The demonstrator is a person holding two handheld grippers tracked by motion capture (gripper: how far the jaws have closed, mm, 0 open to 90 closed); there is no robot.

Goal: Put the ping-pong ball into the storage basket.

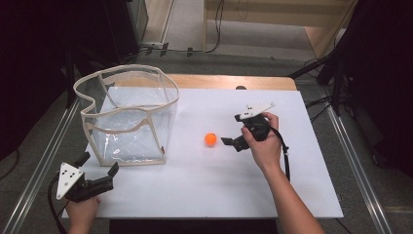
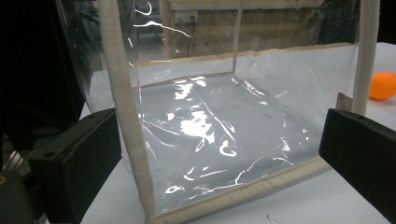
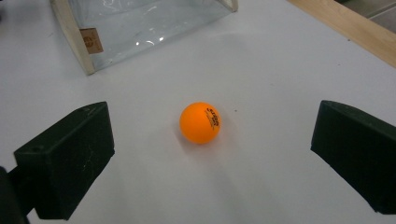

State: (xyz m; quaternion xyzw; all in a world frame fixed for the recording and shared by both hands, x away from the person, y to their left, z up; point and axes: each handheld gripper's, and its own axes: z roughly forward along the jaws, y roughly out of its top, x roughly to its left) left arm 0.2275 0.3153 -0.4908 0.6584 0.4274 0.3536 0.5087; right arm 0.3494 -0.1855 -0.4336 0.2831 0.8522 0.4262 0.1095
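Right gripper view has the ball lying on the table, just ahead of my right gripper, whose jaws stand spread and clear of the ball. The bag stands well apart from the ball, and my left gripper, also spread, faces the bag.

A small orange table-tennis ball with dark printed lettering on its side rests on the white tabletop, free and untouched. It lies near the clear, cream-edged plastic bin, which stands upright and open-topped.
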